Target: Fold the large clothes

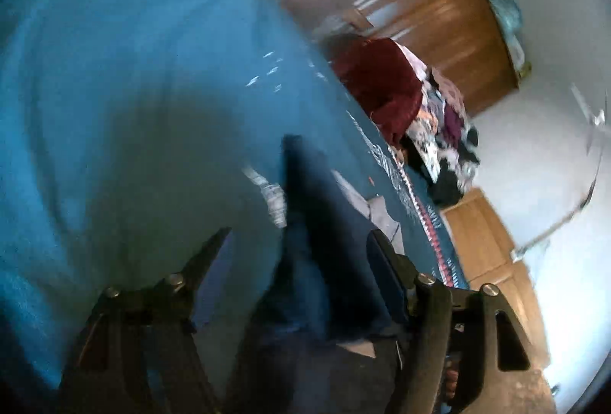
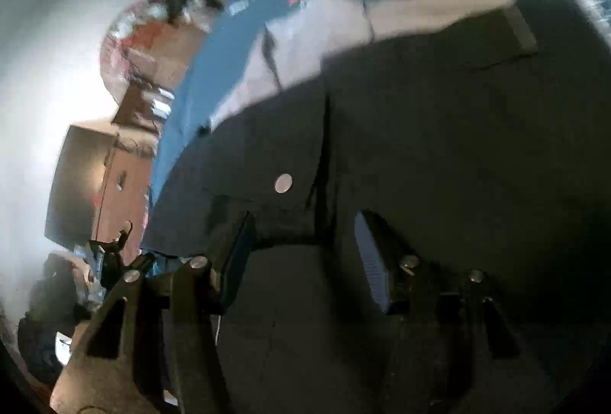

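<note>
Both views are blurred.

**Edges and open room.** The bed [image 1: 114,89] is covered with a blue-green spread, which fills the left and centre of the left wrist view as open, flat cloth. Its patterned edge [image 1: 416,200] runs diagonally toward the lower right. Beyond that edge stand a dark red cushion [image 1: 382,85], a pile of mixed clothes [image 1: 446,131] and a brown wooden wardrobe [image 1: 431,16] against a pale wall.

**Task item.** The dark trousers [image 2: 439,154] lie on the bed. In the right wrist view they cover the lower and right parts of the picture, with a round metal button [image 2: 283,183] and pale pocket lining [image 2: 324,28] turned out near the spread.

**Grippers.** The left gripper [image 1: 298,242] points along the bed, fingers spread. A dark fold of the trousers [image 1: 317,207] lies between them, and the pads do not press on it. The right gripper [image 2: 303,234] tilts down over the trousers just below the button, fingers spread, pads clear of the cloth between them.

**Materials.** The spread is soft and matte. The trousers are dark, heavy fabric. The gripper fingers are black with blue ribbed pads [image 2: 372,261].
</note>
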`<state>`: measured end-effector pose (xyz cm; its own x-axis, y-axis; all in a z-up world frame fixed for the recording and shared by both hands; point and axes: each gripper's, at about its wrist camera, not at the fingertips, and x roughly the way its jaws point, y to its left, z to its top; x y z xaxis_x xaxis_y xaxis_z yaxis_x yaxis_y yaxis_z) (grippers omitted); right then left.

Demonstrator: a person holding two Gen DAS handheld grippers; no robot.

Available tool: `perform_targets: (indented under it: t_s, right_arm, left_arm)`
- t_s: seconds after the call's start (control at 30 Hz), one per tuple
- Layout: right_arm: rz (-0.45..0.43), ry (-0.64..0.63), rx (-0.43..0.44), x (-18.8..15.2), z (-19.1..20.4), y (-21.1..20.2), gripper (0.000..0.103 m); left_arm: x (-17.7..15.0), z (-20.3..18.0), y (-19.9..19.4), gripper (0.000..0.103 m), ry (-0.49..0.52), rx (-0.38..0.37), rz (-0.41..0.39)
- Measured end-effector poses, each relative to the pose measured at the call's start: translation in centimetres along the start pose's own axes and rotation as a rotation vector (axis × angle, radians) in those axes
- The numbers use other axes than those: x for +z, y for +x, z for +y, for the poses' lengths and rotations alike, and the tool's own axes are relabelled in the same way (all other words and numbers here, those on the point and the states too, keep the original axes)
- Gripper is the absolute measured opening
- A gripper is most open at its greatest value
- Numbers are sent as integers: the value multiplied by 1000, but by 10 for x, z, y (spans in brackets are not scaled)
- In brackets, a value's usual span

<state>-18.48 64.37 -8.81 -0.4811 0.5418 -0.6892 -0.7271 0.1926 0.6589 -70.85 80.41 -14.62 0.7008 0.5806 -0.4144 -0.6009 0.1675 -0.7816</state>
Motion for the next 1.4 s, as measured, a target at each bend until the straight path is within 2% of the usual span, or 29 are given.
perform_targets:
  t_s: [0.13,0.23,0.3,0.4,0.43,0.47,0.5,0.63,0.73,0.8,0.9,0.97,1.0,1.07,1.17,1.2,1.23,1.27,1.3,1.33,1.4]
  right_arm:
    - [6,-2,-57,11,9,9,53]
    - [1,-10,-48,14,17,14,54]
    - [19,-31,-9,12,26,20,45]
    - [23,-63,-57,7,29,28,43]
    - [13,-53,-70,7,27,29,36]
    - [4,-47,-82,9,24,27,11]
    - [-22,-32,-69,9,21,19,1]
    - [-167,-53,-40,2,21,-45,1]
    - [-245,-29,-86,-6,-1,-92,1]
    - [-264,5,-128,-12,-24,-108,1]
    - [-246,48,-163,-22,-55,-108,1]
    - [-220,51,-175,-27,-68,-101,1]
    - [-211,44,-184,-31,-72,-99,1]
    - [-224,26,-194,-33,-73,-102,1]
    - [-255,17,-205,-36,-72,-110,0]
    - [-247,15,-208,-38,-75,-111,0]
    - [-223,1,-230,-42,-75,-108,0]
    - [-203,-14,-259,-42,-73,-105,3]
    - [-201,-41,-321,-45,-69,-107,7]
    - [-217,-63,-373,-47,-64,-111,10]
    - [-292,-99,-421,-51,-49,-127,10]
  left_arm:
    - [-4,4,-4,73,30,-17,-5]
    - [-13,-3,-2,75,54,-12,-1]
    - [-16,-5,-1,75,51,-18,-5]
    - [-18,-5,-7,75,55,-16,-6]
    - [-17,-5,-7,75,57,-13,-4]
    - [-17,-9,-6,75,61,-9,-3]
    - [-17,-9,-7,75,64,-7,-2]
    - [-17,-12,-4,76,68,0,-2]
    - [-16,-16,-3,76,83,24,4]
    - [-16,-17,0,76,91,42,11]
    - [-14,-19,2,76,93,70,26]
    - [-12,-33,5,76,125,147,59]
    - [-12,-50,7,76,204,185,69]
    - [-18,-81,11,76,348,200,75]
    - [-26,-108,36,81,440,192,156]
    - [-29,-109,50,84,463,238,203]
    - [-32,-106,66,83,477,299,264]
    - [-36,-100,82,77,472,346,335]
    - [-38,-96,88,66,454,358,372]
    - [-37,-100,87,66,452,357,364]
    - [-30,-121,75,74,454,253,292]
